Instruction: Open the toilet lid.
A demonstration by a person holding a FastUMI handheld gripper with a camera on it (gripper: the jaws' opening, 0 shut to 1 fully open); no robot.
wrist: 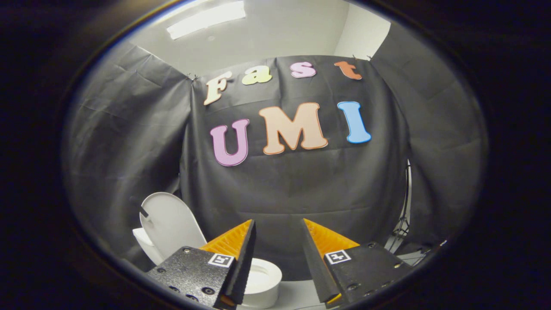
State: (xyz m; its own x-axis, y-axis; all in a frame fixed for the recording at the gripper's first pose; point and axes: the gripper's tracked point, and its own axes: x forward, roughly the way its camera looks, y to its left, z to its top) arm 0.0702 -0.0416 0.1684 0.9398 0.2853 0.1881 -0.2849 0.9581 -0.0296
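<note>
Gripper view shows you one gripper (277,224) with its two fingers spread wide apart, and between them you hold nothing. One toilet (260,282) stands low, beyond the left finger (241,249) and partly hidden behind it. Its one lid (172,224) is already raised; it stands upright, a little tilted back, to the left of your left finger and apart from it. The bowl's round rim (262,273) is seen just to the right of the left finger, in the gap between both fingers. Your right finger (320,245) points at the black cloth wall (292,189), far from the toilet. One metal stand (402,224) is beyond the right finger, near the cloth.
</note>
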